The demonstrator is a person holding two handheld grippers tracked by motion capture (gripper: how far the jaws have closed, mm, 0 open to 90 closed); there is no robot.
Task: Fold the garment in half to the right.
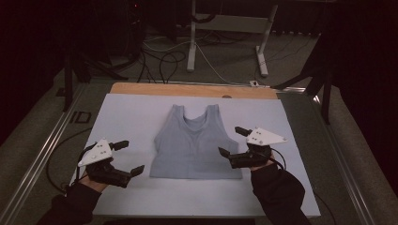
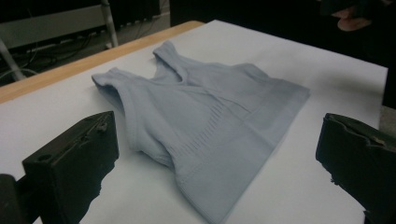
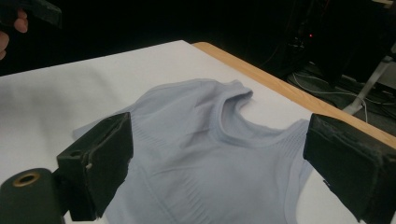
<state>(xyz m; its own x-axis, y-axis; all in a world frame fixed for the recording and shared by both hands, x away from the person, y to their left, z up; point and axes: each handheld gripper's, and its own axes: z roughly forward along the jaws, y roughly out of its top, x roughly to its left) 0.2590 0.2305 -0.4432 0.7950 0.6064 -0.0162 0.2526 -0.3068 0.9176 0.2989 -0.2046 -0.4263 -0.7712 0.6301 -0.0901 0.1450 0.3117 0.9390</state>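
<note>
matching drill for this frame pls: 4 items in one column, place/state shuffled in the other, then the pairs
1 tank top
2 left gripper
3 right gripper
4 wooden table edge

A far side, beyond the white sheet
B open, beside the garment's left hem, apart from it
C flat on the sheet, straps toward the far side
D open, at the garment's right edge

Pairs: 1-C, 2-B, 3-D, 4-A
</note>
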